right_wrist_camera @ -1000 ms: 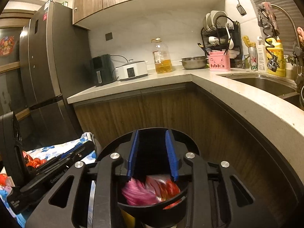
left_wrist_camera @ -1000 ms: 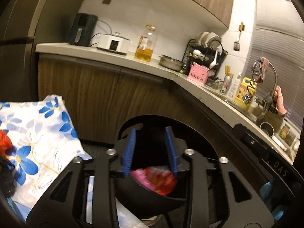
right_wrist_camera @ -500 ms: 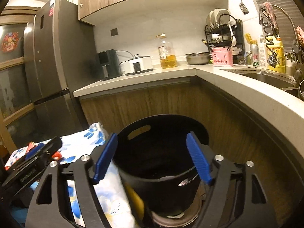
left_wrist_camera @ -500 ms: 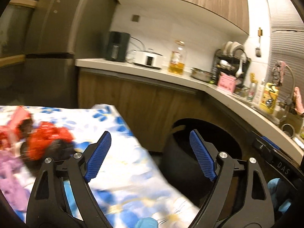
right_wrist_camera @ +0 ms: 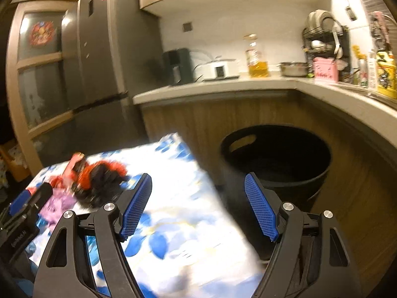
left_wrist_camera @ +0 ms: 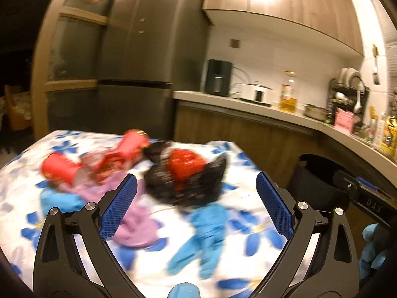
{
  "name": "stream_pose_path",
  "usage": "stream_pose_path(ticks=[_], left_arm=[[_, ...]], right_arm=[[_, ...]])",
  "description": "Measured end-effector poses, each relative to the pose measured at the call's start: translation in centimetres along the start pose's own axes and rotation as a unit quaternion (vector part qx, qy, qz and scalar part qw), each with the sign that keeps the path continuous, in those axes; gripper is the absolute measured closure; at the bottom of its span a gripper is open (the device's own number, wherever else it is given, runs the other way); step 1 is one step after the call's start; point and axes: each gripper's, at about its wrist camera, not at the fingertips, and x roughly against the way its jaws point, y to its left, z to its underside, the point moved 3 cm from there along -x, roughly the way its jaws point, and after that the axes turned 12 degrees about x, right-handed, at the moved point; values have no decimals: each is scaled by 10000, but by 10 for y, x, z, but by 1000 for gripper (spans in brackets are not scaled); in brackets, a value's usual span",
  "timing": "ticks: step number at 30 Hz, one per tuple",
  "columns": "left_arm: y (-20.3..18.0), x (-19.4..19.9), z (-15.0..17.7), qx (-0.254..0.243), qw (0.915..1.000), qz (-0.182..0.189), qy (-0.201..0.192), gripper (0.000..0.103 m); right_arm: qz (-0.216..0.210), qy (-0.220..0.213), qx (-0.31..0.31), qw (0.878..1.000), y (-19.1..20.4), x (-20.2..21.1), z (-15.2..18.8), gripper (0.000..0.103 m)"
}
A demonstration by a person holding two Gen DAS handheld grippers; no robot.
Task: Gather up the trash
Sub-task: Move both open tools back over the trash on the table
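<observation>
Left wrist view: left gripper [left_wrist_camera: 196, 204], jaws opening wide and empty, over the floral desk [left_wrist_camera: 238, 164]; a blue glove [left_wrist_camera: 203, 233] lies nearest, black-and-red trash [left_wrist_camera: 184, 176] beyond. Right gripper [right_wrist_camera: 198, 204] jaws wide, empty, before the bin [right_wrist_camera: 275, 159].

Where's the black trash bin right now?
The black bin stands on the floor in the corner of the wooden kitchen counter, just right of the flowered tablecloth; in the right wrist view it sits beyond the right gripper.
</observation>
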Motion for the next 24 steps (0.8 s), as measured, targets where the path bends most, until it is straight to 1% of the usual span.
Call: stream_pose_path(ticks=[6,12,15,18,19,21,24], left_arm=[[48,12,0,241,9988,-414,56,8],[69,21,3,259,9974,-675,20,8],[82,22,5,340,9966,-751,41,8],[88,18,4,422,9961,-771,78,8],[89,17,4,430,9961,-767,87,8],[89,16,5,407,9961,-772,84,8],[87,11,5,369,9963,-767,102,9]], right_arm=[[-450,323,311,9980,54,-15,21,27],[-892,710,573,9918,105,-38,40,27],[-1105,807,631,9886,123,-47,44,27],[-1122,851,784,9869,138,-56,47,32],[-1127,895,804,9863,140,-60,48,35],[-1180,997,789,9848,145,-67,51,36],[-1267,1101,837,9823,151,-73,55,44]])
